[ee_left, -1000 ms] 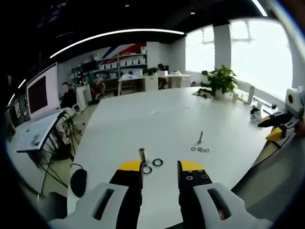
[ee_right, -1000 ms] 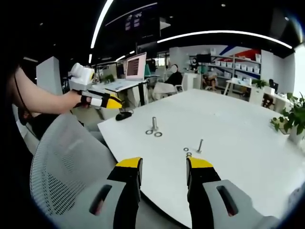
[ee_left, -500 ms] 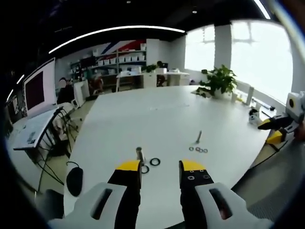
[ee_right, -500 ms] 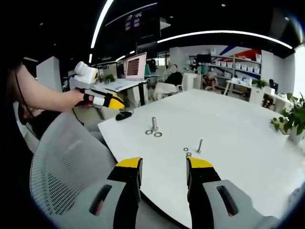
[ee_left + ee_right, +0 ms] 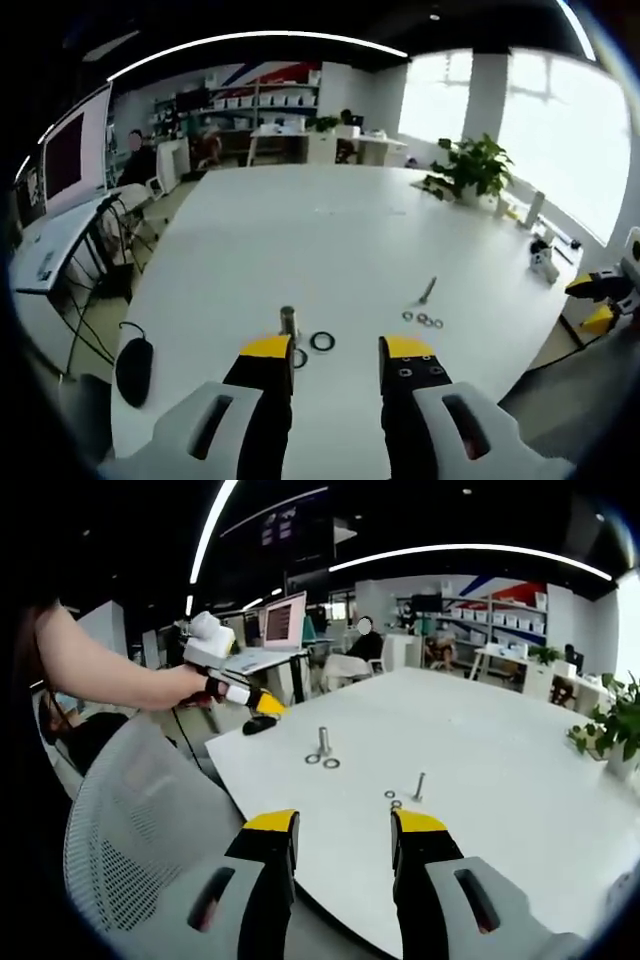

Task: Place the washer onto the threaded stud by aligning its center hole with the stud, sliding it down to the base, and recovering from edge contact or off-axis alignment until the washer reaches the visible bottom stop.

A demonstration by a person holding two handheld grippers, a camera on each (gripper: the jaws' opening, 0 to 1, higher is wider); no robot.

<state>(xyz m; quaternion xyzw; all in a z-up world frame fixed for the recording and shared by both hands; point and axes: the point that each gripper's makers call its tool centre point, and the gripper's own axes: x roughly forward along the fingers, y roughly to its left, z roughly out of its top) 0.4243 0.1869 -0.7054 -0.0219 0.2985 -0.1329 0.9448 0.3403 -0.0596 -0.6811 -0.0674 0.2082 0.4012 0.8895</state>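
In the left gripper view the left gripper (image 5: 335, 350) hangs with jaws apart and empty over the near edge of the white table (image 5: 300, 230); just beyond stand the threaded stud (image 5: 288, 321) and a washer (image 5: 322, 341) lying flat beside it — I judge this the approach, the next move being to close on that washer.

In the right gripper view the right gripper (image 5: 345, 828) is likewise apart and empty; a mesh chair (image 5: 140, 820) sits below, an open office beyond.
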